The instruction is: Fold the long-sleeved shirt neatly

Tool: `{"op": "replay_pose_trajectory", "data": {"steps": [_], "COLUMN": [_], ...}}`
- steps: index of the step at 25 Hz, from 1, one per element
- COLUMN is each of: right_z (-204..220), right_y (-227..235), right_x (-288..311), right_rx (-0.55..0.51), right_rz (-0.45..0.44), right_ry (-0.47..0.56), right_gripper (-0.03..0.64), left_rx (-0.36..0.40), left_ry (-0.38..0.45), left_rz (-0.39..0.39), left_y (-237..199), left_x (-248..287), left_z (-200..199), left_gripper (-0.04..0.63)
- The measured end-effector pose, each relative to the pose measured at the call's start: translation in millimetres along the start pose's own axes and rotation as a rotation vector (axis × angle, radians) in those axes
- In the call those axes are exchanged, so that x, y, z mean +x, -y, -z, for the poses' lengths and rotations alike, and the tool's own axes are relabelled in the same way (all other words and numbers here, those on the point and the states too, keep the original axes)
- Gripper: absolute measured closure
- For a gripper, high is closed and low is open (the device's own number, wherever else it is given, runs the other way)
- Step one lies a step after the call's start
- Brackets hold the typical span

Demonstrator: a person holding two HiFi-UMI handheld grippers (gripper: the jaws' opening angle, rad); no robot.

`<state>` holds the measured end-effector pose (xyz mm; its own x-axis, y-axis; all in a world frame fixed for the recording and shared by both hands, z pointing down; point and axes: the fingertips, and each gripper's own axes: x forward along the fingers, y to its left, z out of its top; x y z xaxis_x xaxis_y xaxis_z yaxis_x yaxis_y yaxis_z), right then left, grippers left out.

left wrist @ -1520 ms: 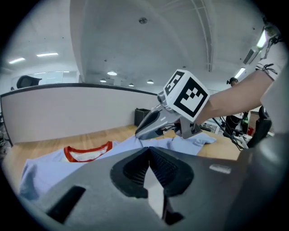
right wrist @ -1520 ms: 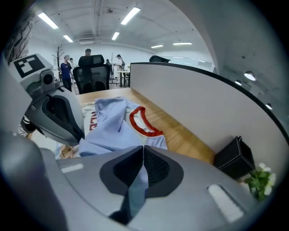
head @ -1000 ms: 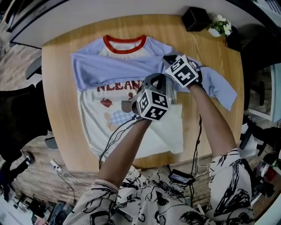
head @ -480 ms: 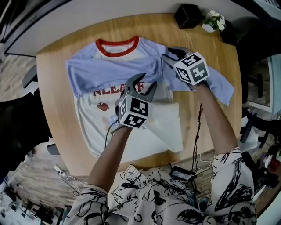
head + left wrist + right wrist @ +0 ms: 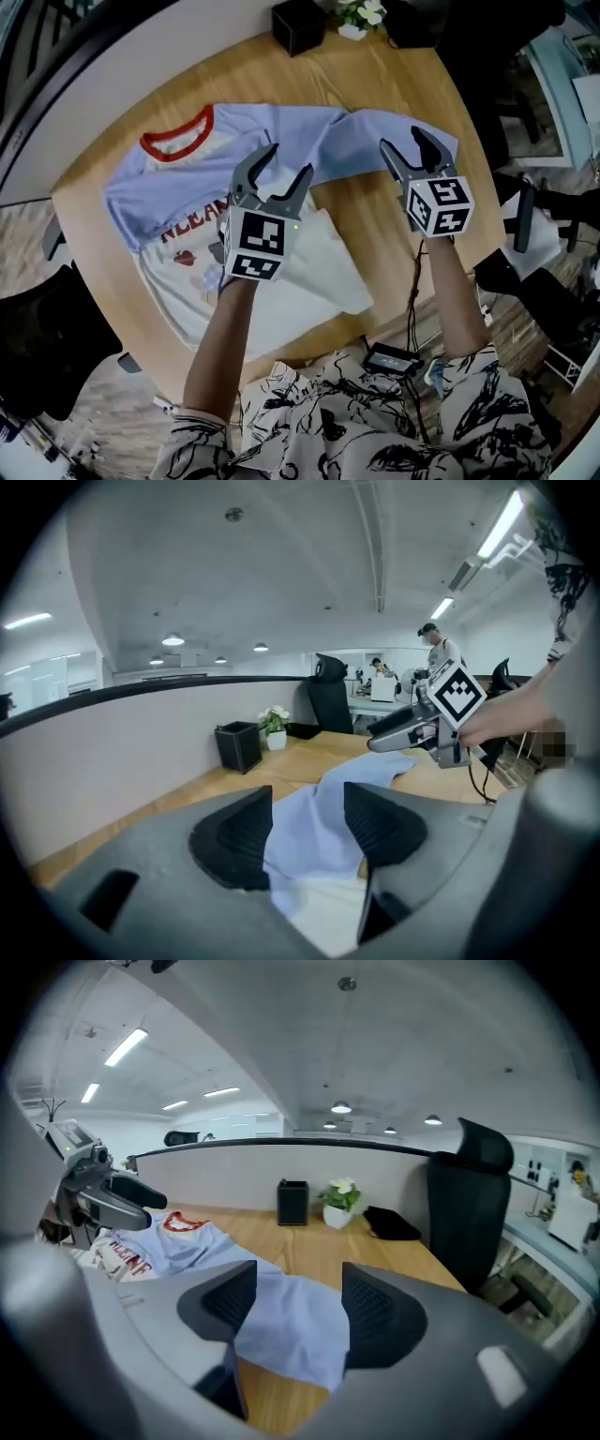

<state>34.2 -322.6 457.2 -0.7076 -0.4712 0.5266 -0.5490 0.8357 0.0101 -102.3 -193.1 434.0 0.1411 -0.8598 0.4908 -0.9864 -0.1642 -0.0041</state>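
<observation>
The long-sleeved shirt (image 5: 192, 202) lies flat on the wooden table (image 5: 380, 220), red collar (image 5: 176, 141) at the far left. One blue sleeve is folded across the chest. The other blue sleeve (image 5: 375, 131) stretches right. The body's right side is folded in, showing plain white (image 5: 323, 267). My left gripper (image 5: 281, 169) hovers above the chest, jaws opening, nothing between the pads. My right gripper (image 5: 405, 145) hangs over the sleeve's end, jaws opening and empty too. The sleeve (image 5: 314, 822) shows past the left gripper (image 5: 307, 832), and its cuff (image 5: 291, 1335) lies below the right gripper (image 5: 289, 1312).
A black box (image 5: 298, 23) and a small potted plant (image 5: 361, 14) stand at the table's far edge. A black device (image 5: 392, 359) with cables lies at the near edge. A black office chair (image 5: 473, 1213) stands past the table's right end.
Both grippers were shut low on the shirt near the right shoulder; they have let go, opened and risen. The right one swung out to the right over the sleeve.
</observation>
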Motion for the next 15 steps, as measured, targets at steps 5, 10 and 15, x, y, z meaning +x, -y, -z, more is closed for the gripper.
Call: {"op": "replay_pose_trajectory", "data": {"steps": [5, 10, 15], "right_z": [52, 100, 142], "right_y": [76, 129, 135], "right_x": [-60, -94, -102], "right_rx": [0.162, 0.348, 0.491], "right_rz": [0.127, 0.177, 0.201], "right_ry": [-0.003, -0.029, -0.069], "right_gripper": [0.316, 0.289, 0.287], "left_rx": [0.084, 0.215, 0.397], "left_ry": [-0.013, -0.034, -0.070], "left_rz": [0.086, 0.186, 0.340], "left_y": [59, 120, 179], "left_x": [40, 94, 159], "left_z": [-29, -59, -83], "left_gripper": [0.347, 0.339, 0.333]}}
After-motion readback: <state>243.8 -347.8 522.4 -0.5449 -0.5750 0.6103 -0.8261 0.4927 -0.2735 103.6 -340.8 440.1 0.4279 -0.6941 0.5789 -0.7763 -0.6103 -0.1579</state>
